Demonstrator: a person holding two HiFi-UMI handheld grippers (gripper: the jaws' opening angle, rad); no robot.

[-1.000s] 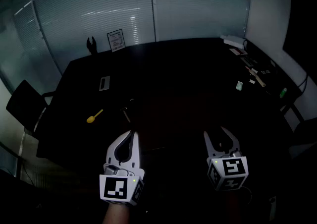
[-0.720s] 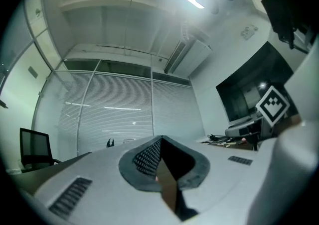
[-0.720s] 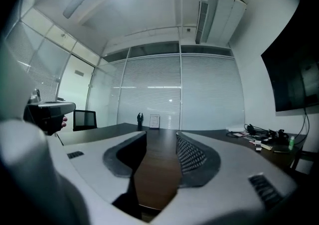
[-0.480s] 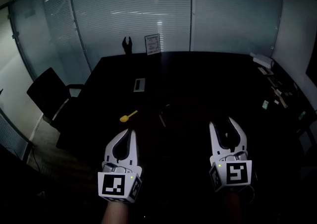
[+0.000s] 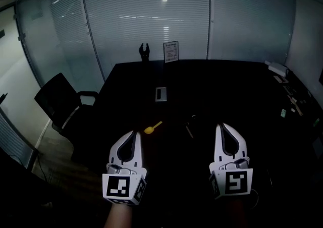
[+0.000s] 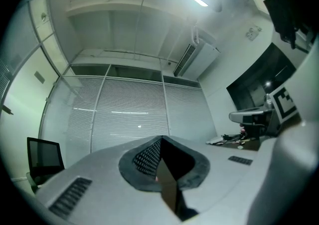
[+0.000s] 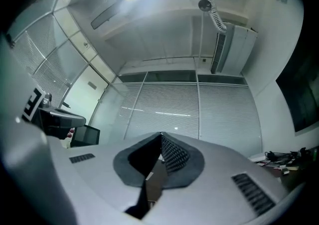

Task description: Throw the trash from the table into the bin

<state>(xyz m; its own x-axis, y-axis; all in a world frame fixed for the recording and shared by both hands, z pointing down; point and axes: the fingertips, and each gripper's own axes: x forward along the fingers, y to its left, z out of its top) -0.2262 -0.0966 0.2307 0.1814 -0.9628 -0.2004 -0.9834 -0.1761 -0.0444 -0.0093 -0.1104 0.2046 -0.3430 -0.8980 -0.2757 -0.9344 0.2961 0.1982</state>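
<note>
Nothing is getting binned yet: a small yellow plastic scrap (image 5: 153,128) is lying mid-frame on the long black table (image 5: 227,86). The left gripper (image 5: 133,133) and the just-closed right gripper (image 5: 222,127) are hovering pressed together, empty.

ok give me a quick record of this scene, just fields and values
left claw: shut, empty
right claw: just closed, nothing between its jaws
table: dark, long, mostly bare
yellow piece: small, spoon-like, lying on the table ahead of the left claw
clutter: small items along the table's right edge
chair: black, left of the table
bin: not in view
</note>
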